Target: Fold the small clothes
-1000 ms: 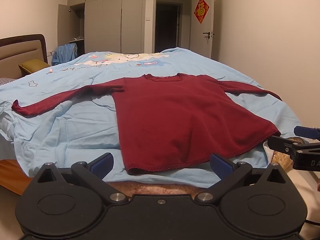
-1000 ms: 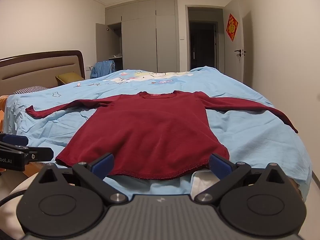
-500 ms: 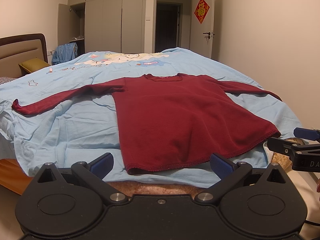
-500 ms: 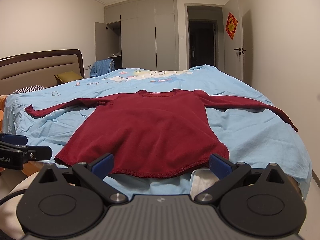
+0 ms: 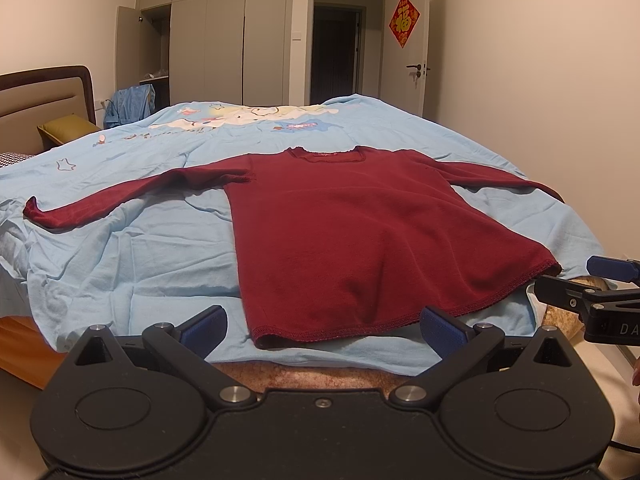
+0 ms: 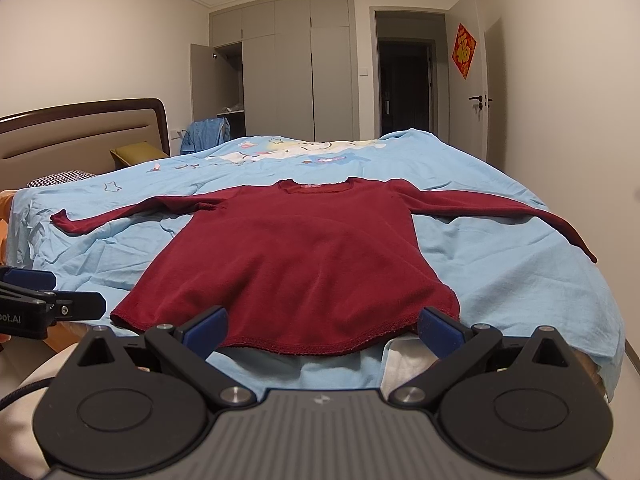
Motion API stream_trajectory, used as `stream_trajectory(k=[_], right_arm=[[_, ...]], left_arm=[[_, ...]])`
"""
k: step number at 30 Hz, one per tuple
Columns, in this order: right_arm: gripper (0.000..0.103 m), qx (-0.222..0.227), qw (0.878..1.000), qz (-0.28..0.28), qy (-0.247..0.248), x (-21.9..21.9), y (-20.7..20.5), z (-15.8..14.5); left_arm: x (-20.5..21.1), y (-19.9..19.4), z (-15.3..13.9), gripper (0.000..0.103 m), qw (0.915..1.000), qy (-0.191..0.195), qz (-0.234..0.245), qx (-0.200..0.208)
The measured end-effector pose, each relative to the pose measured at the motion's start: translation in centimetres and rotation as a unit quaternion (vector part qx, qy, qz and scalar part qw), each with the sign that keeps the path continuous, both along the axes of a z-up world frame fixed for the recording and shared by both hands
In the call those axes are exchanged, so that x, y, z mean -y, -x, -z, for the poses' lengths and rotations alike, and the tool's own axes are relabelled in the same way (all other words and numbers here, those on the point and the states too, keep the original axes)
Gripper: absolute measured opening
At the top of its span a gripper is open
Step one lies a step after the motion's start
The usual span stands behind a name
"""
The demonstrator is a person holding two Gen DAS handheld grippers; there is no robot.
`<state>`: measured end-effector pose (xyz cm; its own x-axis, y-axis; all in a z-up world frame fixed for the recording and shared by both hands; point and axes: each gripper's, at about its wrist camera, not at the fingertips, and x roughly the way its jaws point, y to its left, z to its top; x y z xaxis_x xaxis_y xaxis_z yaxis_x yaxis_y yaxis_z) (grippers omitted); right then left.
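A dark red long-sleeved top (image 5: 368, 232) (image 6: 304, 264) lies flat on the light blue bed cover (image 5: 132, 256) (image 6: 512, 280), both sleeves spread out, neckline far from me, hem at the near bed edge. My left gripper (image 5: 323, 326) is open just short of the hem's left part, holding nothing. My right gripper (image 6: 322, 326) is open in front of the hem's right part, also holding nothing. Each gripper shows at the edge of the other's view: the right gripper (image 5: 576, 284) and the left gripper (image 6: 52, 300).
A headboard (image 6: 80, 136) and pillows stand at the left. Wardrobes (image 6: 296, 72), a dark doorway (image 6: 404, 88) and a door with a red decoration (image 6: 464, 56) are beyond the bed. A wall runs along the right side.
The right wrist view has risen slightly; the top and the left gripper hold still.
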<state>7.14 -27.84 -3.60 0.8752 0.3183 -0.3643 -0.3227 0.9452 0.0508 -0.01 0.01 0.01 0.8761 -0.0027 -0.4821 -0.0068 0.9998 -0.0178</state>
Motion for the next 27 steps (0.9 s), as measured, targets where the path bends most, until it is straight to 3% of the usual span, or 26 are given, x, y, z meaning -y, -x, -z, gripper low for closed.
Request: stream_trajectory(k=[27], right_arm=[[0.103,-0.004,1.000,0.001,0.001,-0.04,-0.17,0.16]], left_arm=[[-0.01,0.00,0.00,0.102,1.0000,0.001,0.000,-0.001]])
